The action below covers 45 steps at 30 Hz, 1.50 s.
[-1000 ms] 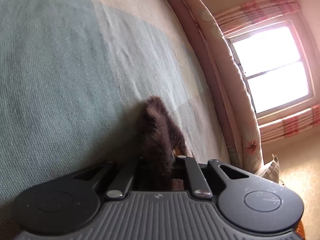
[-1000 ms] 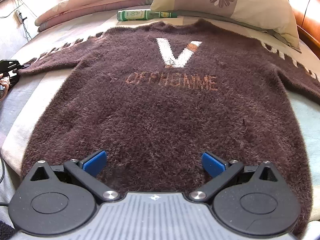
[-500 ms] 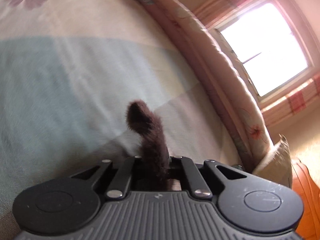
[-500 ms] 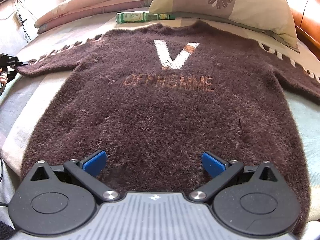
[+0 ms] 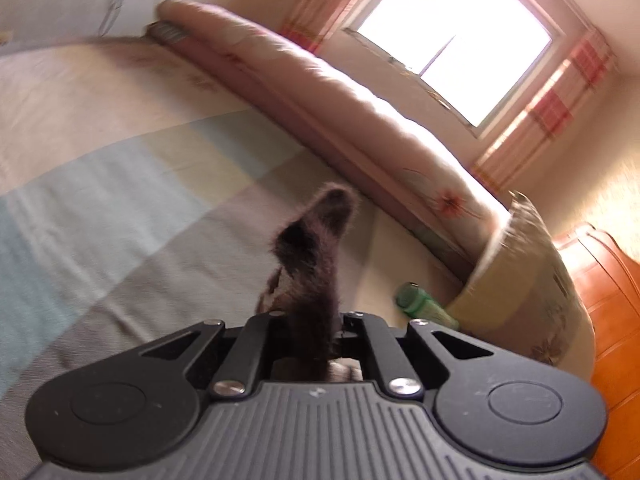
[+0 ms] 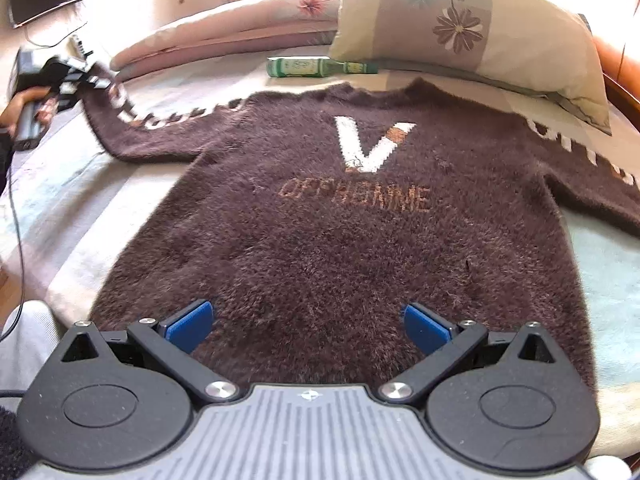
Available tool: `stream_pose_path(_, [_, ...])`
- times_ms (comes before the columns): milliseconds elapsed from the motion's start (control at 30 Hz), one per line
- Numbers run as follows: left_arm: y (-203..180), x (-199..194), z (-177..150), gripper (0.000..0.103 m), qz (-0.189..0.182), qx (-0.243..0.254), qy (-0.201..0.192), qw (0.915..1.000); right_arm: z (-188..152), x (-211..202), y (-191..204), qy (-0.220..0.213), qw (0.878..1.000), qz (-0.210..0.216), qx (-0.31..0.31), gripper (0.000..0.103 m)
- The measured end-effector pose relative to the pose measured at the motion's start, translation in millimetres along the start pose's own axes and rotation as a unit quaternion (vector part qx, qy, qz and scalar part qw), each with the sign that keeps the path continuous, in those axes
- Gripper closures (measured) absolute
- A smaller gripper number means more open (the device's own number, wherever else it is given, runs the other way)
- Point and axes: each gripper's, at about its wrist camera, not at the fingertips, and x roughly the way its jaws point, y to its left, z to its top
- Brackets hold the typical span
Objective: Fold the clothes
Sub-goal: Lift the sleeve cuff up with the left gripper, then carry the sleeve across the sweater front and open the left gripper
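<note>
Left gripper [image 5: 314,320] is clamped on the cuff [image 5: 320,232] of the sweater's sleeve, and this is what has changed: a second ago the cuff lay low against the bed, and now it is lifted clear of the sheet, with the camera rolled so that the window and the far pillow come into view. In the right wrist view the same sleeve [image 6: 132,120] rises from the bed toward the person's hand [image 6: 18,106] at the left edge, blurred. Probably the first fold has begun, the sleeve being carried in over the body.

Right gripper [image 6: 308,320] hangs with its blue pads wide apart over the hem, holding nothing; it has hardly moved.

Beyond it, the brown fuzzy sweater [image 6: 340,248] lies flat on the bed [image 6: 60,208], with a white V and brown letters on the chest. Its other sleeve is spread out to the right.

Farther on, a green bottle [image 6: 316,67] lies on the sheet just above the collar, beside a flowered pillow [image 6: 472,32]. A rolled pink quilt [image 5: 320,92] runs along the far side. Behind it stands a bright window [image 5: 456,40] with red checked curtains.
</note>
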Motion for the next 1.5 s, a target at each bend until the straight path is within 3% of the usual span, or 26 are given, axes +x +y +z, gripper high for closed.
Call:
stream_pose_path(200, [-65, -4, -4, 0.098, -0.008, 0.039, 0.002, 0.9992, -1, -21, -4, 0.0, 0.999, 0.044, 0.011, 0.0])
stream_pose_path(433, [-122, -5, -15, 0.098, -0.008, 0.068, 0.011, 0.9976, -3, -42, -21, -0.027, 0.999, 0.043, 0.011, 0.0])
stream_pose_path(767, [-198, -1, -43, 0.098, -0.048, 0.109, 0.03, 0.9924, -21, -51, -48, -0.021, 0.998, 0.044, 0.031, 0.0])
stream_pose_path(1167, [-270, 18, -85, 0.098, -0.108, 0.143, 0.065, 0.9817, -27, -51, -59, -0.021, 0.998, 0.041, 0.042, 0.0])
stream_pose_path(1500, [-302, 64, -141, 0.098, -0.131, 0.131, 0.108, 0.9767, -30, -51, -64, -0.012, 0.998, 0.034, 0.043, 0.0])
